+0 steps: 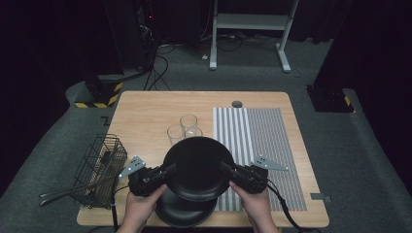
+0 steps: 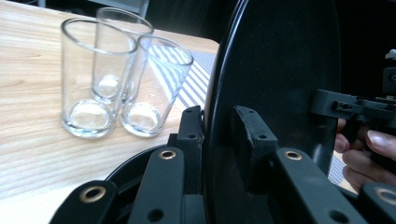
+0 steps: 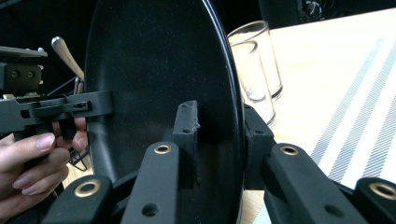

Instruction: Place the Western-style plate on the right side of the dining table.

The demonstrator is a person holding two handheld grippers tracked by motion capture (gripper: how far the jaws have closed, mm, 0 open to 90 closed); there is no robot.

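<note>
Wooden table [image 1: 145, 111] bears glasses [image 1: 184, 128], striped mat [image 1: 272, 141], wire basket [image 1: 99, 167], a lower plate [image 1: 184, 213].

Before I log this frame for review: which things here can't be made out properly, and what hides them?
- Lower black plate: high view, mostly covered by the lifted black plate; near edge cut off by the frame.
- Third glass: high view, the lifted plate's rim hides its lower part.
- Utensils in the wire basket: high view, too small and dark to identify.
- Striped placemat: right gripper view, blurred, cut off at the edge.

No readable text

No words, labels, brand marks or numbers can be made out on anything in the three views.
</note>
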